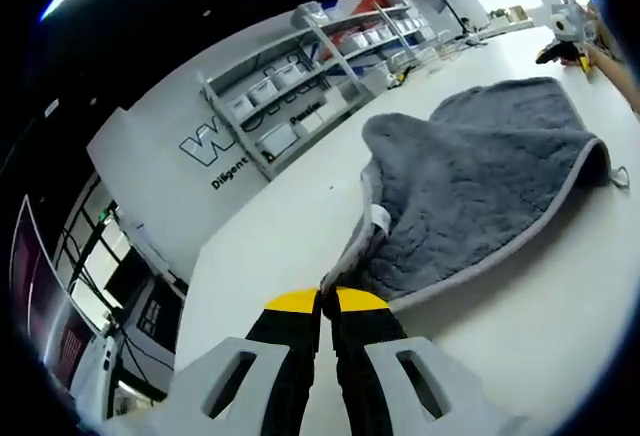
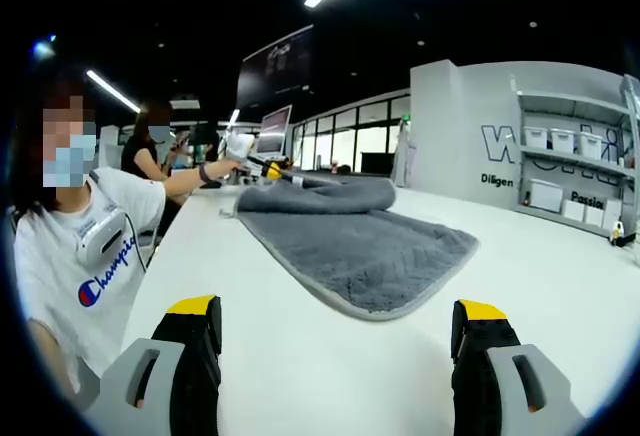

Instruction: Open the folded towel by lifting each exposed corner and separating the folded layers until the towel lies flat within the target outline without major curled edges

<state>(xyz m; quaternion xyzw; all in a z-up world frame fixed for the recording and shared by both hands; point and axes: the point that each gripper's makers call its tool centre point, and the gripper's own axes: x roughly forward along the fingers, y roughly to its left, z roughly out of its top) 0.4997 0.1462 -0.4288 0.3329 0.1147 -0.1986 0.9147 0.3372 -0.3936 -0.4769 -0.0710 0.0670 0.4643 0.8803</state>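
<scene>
Nearest the lens in the left gripper view, the left gripper [image 1: 327, 301] has its two yellow-tipped jaws pressed together on the pale trimmed edge of the grey towel [image 1: 480, 186], pinching it where a white label [image 1: 380, 219] hangs from the hem. From that pinched corner the towel spreads away across the white bench [image 1: 300, 226], its near part lifted and rumpled into a rounded fold while the far part lies flatter, with a small loop [image 1: 620, 176] at one far edge.

In the right gripper view, the right gripper [image 2: 337, 328] is spread wide, its jaws standing far apart at the bottom corners with nothing between them (bare bench [image 2: 560, 276] fills the gap). The towel [image 2: 350, 241] lies well ahead of it, toward the middle of the bench, one rounded corner pointing at the camera and a thick folded roll along its far end.

This view shows a person in a white printed T-shirt [image 2: 75, 256] beside the bench's left edge, and a second seated person [image 2: 150, 151] farther back whose outstretched hand [image 2: 232, 164] reaches toward the towel's far end. The left gripper view catches only that hand [image 1: 600, 56] at the far bench edge, but gives a fuller look at the grey shelving [image 1: 310, 76] with white bins against the lettered wall.
</scene>
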